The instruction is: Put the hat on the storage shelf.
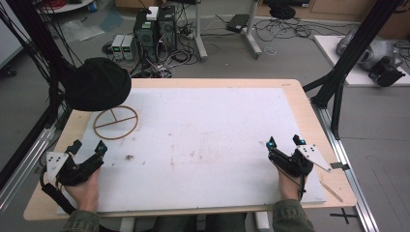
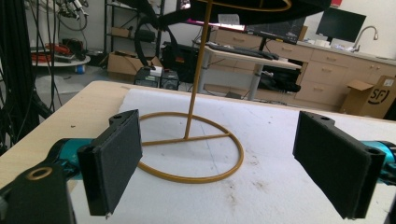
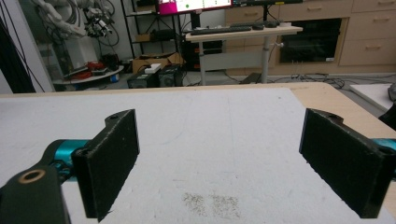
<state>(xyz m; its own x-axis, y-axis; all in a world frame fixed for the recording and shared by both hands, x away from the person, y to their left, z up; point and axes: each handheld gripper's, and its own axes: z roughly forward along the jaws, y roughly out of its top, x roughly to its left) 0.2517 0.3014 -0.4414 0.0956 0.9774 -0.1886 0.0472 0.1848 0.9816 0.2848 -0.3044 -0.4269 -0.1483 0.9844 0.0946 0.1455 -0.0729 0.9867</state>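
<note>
Stand (image 2: 190, 154) ahead of left fingers (image 2: 114, 161)

Black hat (image 1: 98, 83) tops a gold stand (image 1: 116, 123).

Hat (image 1: 98, 83) on stand (image 1: 116, 123), mat's (image 1: 217, 125) ten o'clock; left gripper (image 1: 87, 149) at eight, right gripper (image 1: 284, 141) at four.

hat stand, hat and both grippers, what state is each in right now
hat stand: upright on the white mat, ring base flat
hat: sitting on top of the stand
left gripper: open, empty, aimed at the stand
right gripper: open, empty, over bare mat
</note>
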